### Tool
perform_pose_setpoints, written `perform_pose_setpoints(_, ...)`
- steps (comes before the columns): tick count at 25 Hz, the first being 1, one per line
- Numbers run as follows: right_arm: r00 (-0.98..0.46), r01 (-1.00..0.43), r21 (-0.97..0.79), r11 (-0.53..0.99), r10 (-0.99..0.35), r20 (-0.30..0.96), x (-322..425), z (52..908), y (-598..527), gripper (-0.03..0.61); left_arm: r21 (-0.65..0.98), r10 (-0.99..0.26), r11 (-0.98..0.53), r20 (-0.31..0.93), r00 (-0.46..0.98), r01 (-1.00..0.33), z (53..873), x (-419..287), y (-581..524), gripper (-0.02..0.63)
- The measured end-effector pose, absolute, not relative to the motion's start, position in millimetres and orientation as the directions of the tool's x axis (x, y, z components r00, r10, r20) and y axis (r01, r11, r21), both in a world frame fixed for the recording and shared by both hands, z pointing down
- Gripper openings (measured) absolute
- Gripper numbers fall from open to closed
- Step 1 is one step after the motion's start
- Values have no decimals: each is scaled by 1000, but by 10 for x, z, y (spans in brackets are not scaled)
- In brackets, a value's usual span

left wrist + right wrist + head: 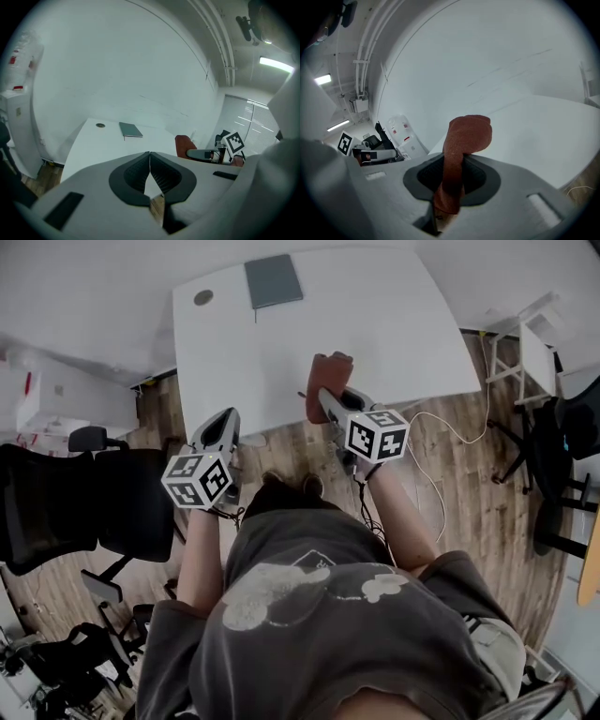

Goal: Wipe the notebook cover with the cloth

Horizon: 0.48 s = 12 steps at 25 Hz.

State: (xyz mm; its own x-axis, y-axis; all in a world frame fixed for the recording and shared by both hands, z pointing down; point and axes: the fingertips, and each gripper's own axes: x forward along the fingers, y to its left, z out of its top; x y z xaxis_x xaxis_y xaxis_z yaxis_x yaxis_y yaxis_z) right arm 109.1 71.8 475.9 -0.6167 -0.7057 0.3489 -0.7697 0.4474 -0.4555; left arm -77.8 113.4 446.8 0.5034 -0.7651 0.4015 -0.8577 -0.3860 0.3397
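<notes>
A dark grey notebook (273, 280) lies flat at the far side of the white table (375, 324); the left gripper view shows the notebook (131, 130) small and far off. My right gripper (325, 399) hovers over the table's near edge, shut on a rust-red cloth (326, 381) that sticks up between its jaws. In the right gripper view the cloth (461, 150) is pinched and curls over at the top. My left gripper (223, 432) is held by the table's near left corner, shut with nothing in it; its jaws meet in the left gripper view (150, 161).
A small round disc (203, 297) sits near the table's far left corner. Black office chairs (56, 502) stand to the left, a white cable (450, 432) trails over the wooden floor on the right, and a white rack (534, 352) stands beyond it.
</notes>
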Motion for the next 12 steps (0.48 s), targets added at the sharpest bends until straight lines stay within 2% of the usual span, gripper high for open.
perform_pose_setpoints(7,-632,-764,-457,456,-675,382,951,4892,604,78,370,-771,-338,418,480,-865,4623,-963,967,-6)
perform_pose_setpoints(12,-616,-771,-474,426,-687,385,976,4824,378,78,383,-752,-369,412,514,-847,4659,-911,717,-6)
